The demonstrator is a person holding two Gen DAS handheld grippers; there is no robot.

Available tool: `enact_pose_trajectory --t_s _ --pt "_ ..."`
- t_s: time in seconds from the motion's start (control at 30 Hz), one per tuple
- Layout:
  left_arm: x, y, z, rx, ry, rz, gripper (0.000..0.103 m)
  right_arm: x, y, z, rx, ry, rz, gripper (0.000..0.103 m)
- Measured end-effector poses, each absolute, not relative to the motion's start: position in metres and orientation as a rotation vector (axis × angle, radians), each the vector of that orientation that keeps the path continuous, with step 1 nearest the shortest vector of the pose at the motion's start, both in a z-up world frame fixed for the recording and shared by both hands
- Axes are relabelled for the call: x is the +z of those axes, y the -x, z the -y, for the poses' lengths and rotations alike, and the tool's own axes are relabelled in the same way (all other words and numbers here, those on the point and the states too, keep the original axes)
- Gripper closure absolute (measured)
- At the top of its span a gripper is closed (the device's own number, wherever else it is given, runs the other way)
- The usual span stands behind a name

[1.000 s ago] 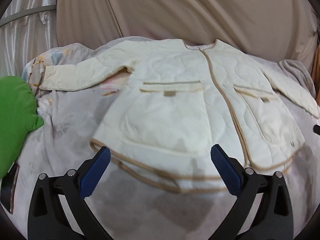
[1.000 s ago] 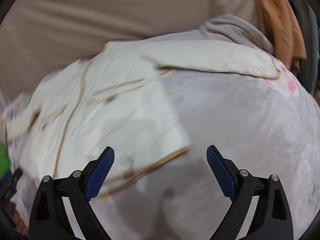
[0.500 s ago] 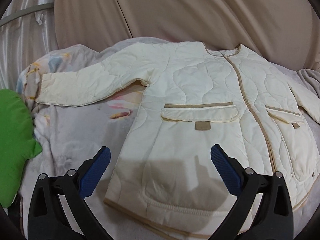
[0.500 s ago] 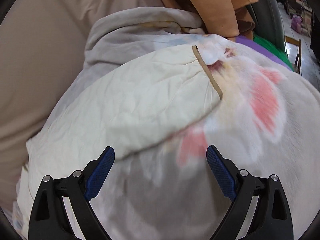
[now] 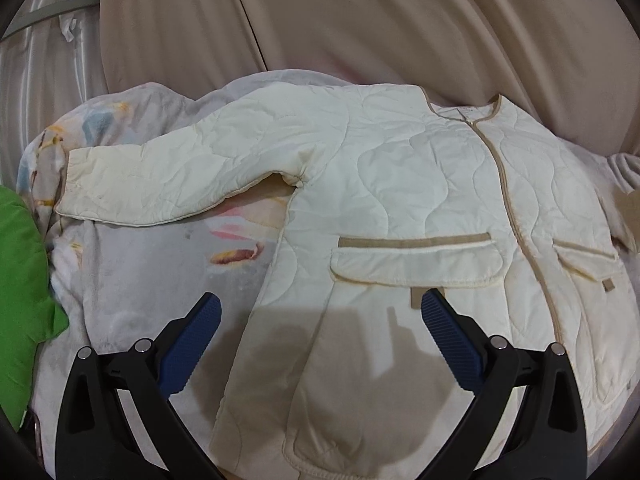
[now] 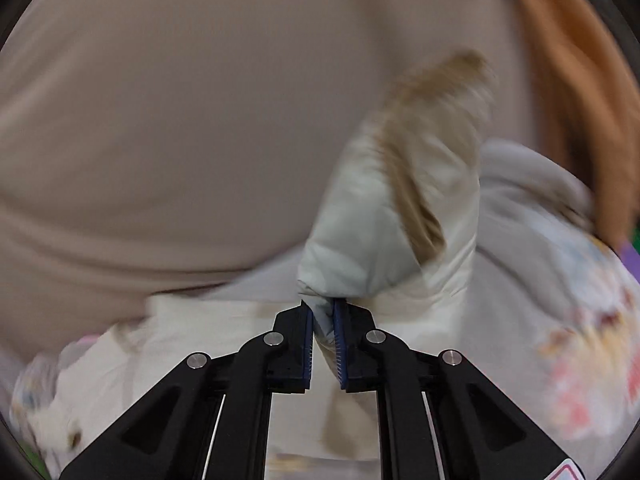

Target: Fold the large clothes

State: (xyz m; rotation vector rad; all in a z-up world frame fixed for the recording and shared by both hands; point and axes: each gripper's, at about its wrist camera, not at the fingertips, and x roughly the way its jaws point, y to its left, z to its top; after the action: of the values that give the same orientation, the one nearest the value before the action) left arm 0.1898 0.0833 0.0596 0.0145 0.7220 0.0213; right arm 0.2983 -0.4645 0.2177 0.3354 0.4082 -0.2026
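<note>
A cream quilted jacket (image 5: 400,184) with tan trim lies front-up on a pale floral blanket (image 5: 132,280). Its left sleeve (image 5: 168,180) stretches out flat to the left. My left gripper (image 5: 320,316) hovers open over the jacket's lower left side, below the flap pocket (image 5: 416,260), with nothing between its blue pads. In the blurred right wrist view, my right gripper (image 6: 323,320) is closing its jaws on the jacket's right sleeve cuff (image 6: 384,248), which stands lifted above the blanket (image 6: 560,280) with its tan trim showing.
A beige draped cloth (image 5: 360,20) backs the bed. A green cushion (image 5: 20,300) lies at the left edge. An orange garment (image 6: 572,100) hangs at the far right, beside a grey folded blanket edge (image 6: 532,184).
The left gripper moved forward over the jacket, still open. The right gripper swung to the right sleeve, shut on its cuff and lifted it.
</note>
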Motion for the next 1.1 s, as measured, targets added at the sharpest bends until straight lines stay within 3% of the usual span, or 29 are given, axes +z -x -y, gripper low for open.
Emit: enact_pose_trajectory --t_s 0.1,0.23,0.47,0.7,0.87,0.97,1.03,1.1 --pt "0.065 -0.197 -0.087 0.017 0.018 -0.717 0.005 0.224 -0.346 0.360 0.015 -0.222 -0.436 0.093" --pt "0.073 -0.203 -0.091 0.021 0.021 -0.699 0.005 0.176 -0.400 0.239 0.202 -0.098 -0.562 0.092" --pt "0.077 -0.230 -0.095 -0.054 0.056 -0.736 0.005 0.065 -0.419 0.134 0.296 0.065 -0.818 0.075" --pt "0.073 -0.291 -0.066 -0.246 0.147 -0.832 0.005 0.095 -0.355 0.188 0.368 -0.017 -0.752 0.051" --pt "0.048 -0.346 -0.034 -0.345 0.233 -0.973 0.005 0.106 -0.311 0.286 0.205 -0.168 -0.715 0.048" --pt "0.038 -0.367 -0.022 -0.337 0.268 -0.983 0.019 0.100 -0.292 0.350 0.107 -0.321 -0.724 0.045" --pt "0.040 -0.375 -0.012 -0.349 0.252 -0.960 0.038 0.091 -0.289 0.385 0.091 -0.451 -0.742 0.045" --pt "0.045 -0.382 -0.005 -0.365 0.229 -0.944 0.068 0.083 -0.293 0.409 0.092 -0.562 -0.754 0.045"
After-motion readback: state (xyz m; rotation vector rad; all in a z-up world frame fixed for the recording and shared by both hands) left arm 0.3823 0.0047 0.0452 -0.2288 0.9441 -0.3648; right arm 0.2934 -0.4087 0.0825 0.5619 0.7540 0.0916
